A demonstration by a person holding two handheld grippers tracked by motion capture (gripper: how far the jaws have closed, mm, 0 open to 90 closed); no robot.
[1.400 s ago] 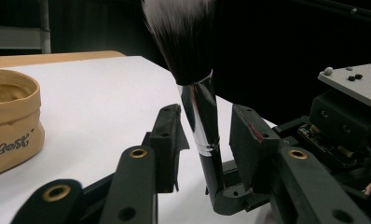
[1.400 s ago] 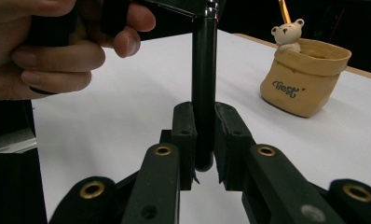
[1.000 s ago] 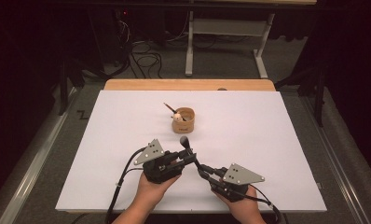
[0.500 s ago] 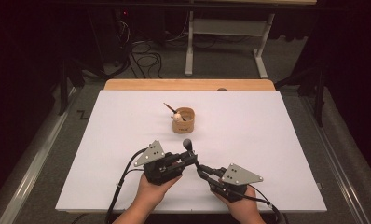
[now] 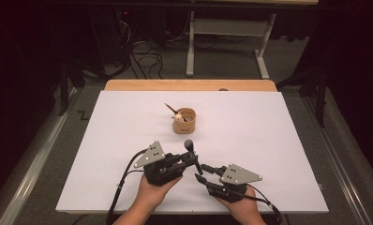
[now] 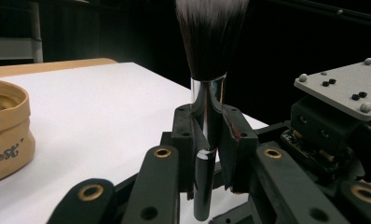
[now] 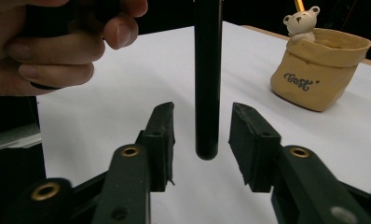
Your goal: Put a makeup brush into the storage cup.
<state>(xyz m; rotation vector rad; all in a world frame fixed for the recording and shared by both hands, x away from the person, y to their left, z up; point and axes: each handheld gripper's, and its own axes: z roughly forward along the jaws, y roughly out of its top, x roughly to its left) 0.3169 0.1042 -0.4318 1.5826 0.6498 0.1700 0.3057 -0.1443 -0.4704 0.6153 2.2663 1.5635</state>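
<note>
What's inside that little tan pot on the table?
The tan pot holds a small bear figure and a pencil-like stick; its wall hides anything deeper.

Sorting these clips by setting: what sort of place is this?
Likely a lab or recording workspace, not a home: a white board laid over a wooden table as a staged surface, bare metal desk legs and loose cables on grey carpet behind, dark surroundings.

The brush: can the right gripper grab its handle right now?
Probably yes. The brush handle hangs between the right gripper's open jaws, nothing blocking; the left gripper holds it higher up.
</note>
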